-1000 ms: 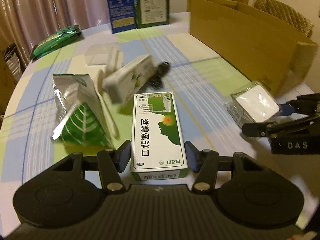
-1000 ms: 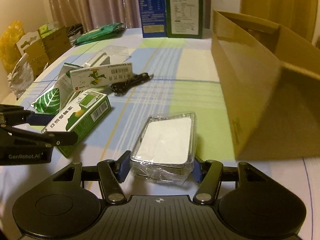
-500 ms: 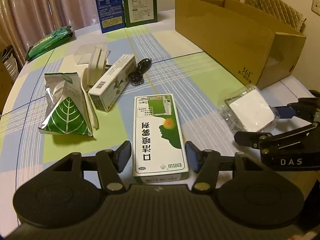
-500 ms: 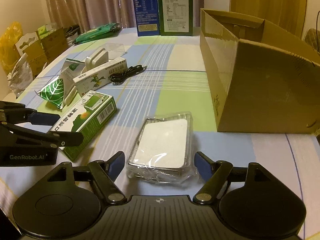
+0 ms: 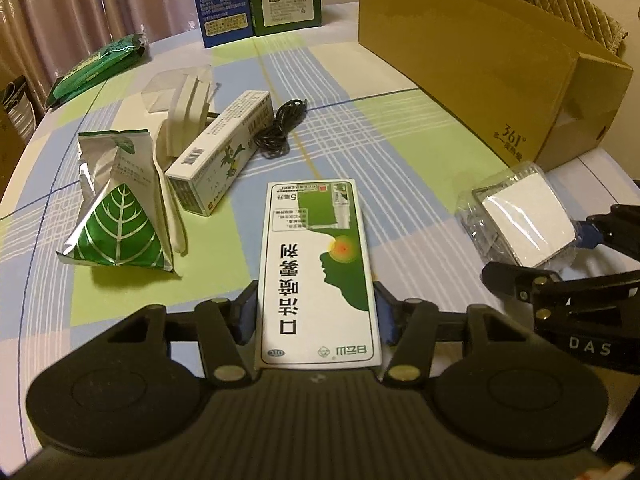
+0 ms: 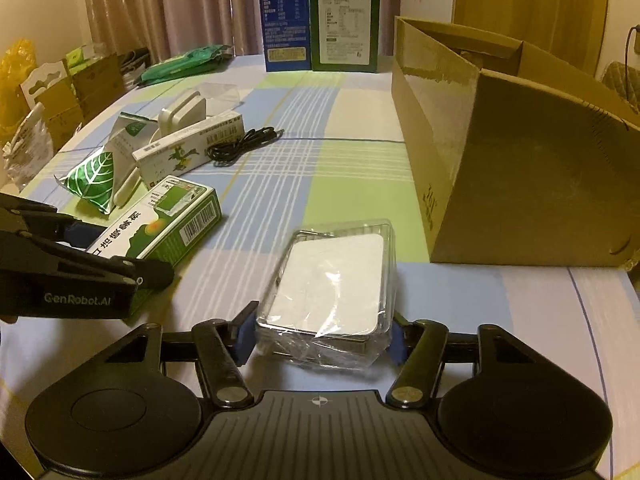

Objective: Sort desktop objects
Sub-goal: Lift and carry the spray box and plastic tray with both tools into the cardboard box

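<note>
A green and white medicine box (image 5: pixel 316 264) lies flat on the checked tablecloth. My left gripper (image 5: pixel 316 312) straddles its near end; the jaws are closing and the blue pads (image 5: pixel 249 312) meet its long sides. A white pack in clear plastic wrap (image 6: pixel 332 280) lies in front of the open cardboard box (image 6: pixel 520 168). My right gripper (image 6: pixel 320 332) is closing around this pack's near end, pads touching the wrap on both sides. The left gripper (image 6: pixel 120 252) also shows at the left edge of the right wrist view, around the medicine box (image 6: pixel 160 228).
Further left lie a silver-green leaf pouch (image 5: pixel 116 216), a long white box (image 5: pixel 220 152), a white stand (image 5: pixel 184 120), a black cable (image 5: pixel 280 128) and a green packet (image 5: pixel 96 68). A blue carton (image 6: pixel 286 16) and a green carton (image 6: pixel 346 20) stand at the far edge.
Half a second ago both pairs of jaws stood wider, clear of their objects; now the pads lie against the medicine box and the wrapped pack. Both objects stay on the table.
</note>
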Available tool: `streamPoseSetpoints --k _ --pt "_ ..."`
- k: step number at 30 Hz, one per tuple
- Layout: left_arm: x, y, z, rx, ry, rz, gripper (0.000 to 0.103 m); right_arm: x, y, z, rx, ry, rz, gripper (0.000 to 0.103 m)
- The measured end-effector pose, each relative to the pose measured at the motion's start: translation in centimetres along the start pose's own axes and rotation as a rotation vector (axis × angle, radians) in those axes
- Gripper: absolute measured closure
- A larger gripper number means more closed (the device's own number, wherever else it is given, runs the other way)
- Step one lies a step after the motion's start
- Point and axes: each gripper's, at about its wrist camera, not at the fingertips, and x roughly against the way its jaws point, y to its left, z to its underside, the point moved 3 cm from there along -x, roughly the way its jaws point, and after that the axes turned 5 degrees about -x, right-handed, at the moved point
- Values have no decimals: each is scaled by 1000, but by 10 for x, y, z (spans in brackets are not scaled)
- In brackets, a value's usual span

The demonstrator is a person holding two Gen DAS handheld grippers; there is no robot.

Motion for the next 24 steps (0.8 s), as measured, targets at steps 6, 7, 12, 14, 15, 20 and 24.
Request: streamPoseSetpoints --k 6,7,12,14,15,20,24 --pt "7 0 2 31 4 5 52 5 0 -3 -1 -24 7 48" --pt "9 0 2 33 3 5 52 6 -1 -3 -3 -27 8 48" --pt "17 -1 1 46 -3 14 52 12 -2 -5 -8 -43 5 48" --pt "22 -2 0 52 -10 15 52 16 -1 -7 -8 -51 0 48" --pt "25 -2 -1 54 -14 15 52 19 -1 -8 -6 -56 -1 48" --pt "35 -7 -7 52 -30 16 52 31 -1 -11 -17 -75 -1 48" --pt "43 -12 -10 52 -37 19 52 42 -5 -12 -32 -88 2 48"
